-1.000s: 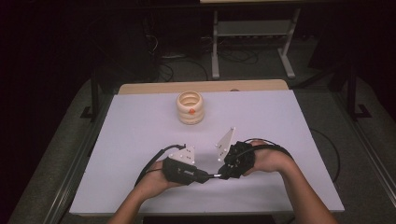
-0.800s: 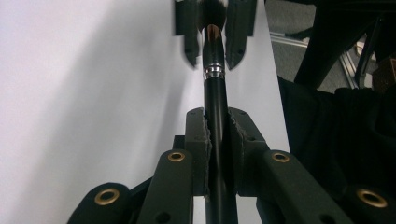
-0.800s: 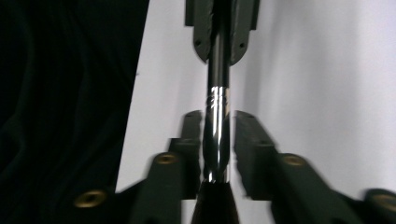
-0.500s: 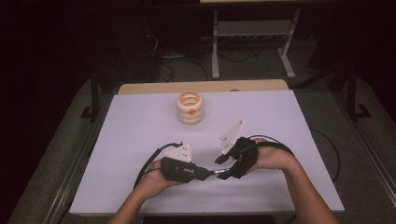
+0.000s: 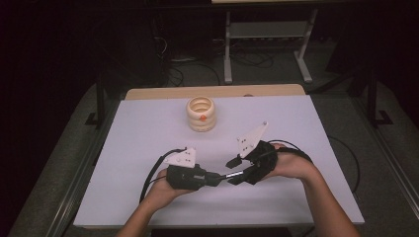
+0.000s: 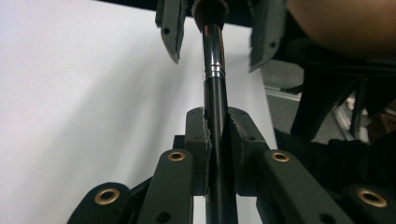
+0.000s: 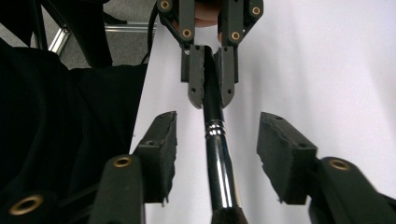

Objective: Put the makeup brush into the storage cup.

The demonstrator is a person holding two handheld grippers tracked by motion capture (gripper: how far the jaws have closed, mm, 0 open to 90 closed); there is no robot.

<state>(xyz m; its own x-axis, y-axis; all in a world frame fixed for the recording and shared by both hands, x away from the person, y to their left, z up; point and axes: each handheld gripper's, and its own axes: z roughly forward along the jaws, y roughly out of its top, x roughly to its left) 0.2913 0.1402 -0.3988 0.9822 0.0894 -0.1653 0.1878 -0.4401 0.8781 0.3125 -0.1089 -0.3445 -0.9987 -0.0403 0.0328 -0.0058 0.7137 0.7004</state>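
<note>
Black-handled brush (image 6: 215,140) with chrome ferrule, dark bristles, slim and straight.

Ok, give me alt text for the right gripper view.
A makeup brush with a black handle and chrome ferrule lies between the open jaws of the right gripper, untouched by either. Beyond, the left gripper clamps its handle above a white table.
</note>
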